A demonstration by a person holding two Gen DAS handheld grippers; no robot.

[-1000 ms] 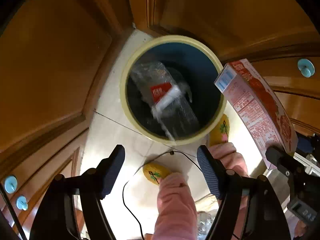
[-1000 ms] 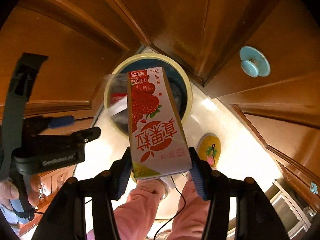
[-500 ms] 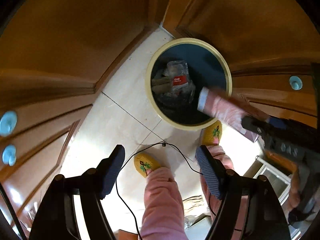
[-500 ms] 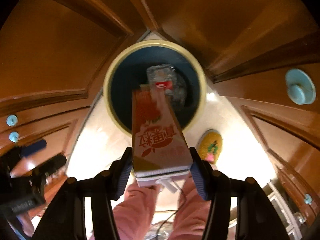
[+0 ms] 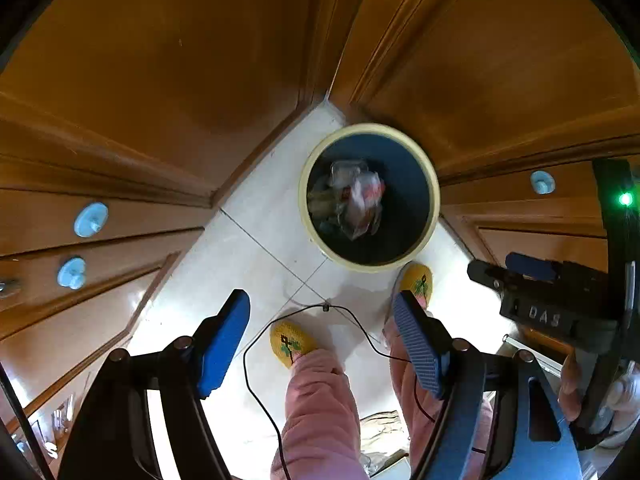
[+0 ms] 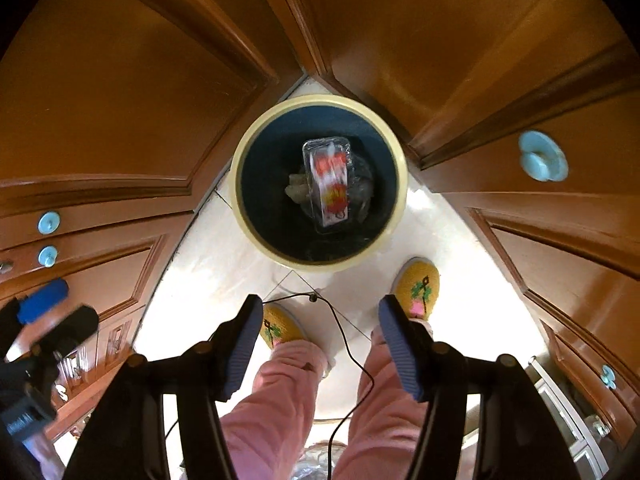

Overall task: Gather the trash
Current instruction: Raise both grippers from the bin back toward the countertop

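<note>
Both the left gripper (image 5: 322, 340) and right gripper (image 6: 318, 346) hang spread and empty above the bin (image 6: 394, 152), where the carton (image 6: 330, 178) lies among other trash, so this deposit looks done.

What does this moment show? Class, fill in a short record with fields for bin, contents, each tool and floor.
bin: round, cream rim, dark inside, on the floor in a cabinet corner
contents: carton lying on clear plastic trash
left tool: open, empty
right tool: open, empty
floor: pale tiles, black cable, yellow slippers
</note>
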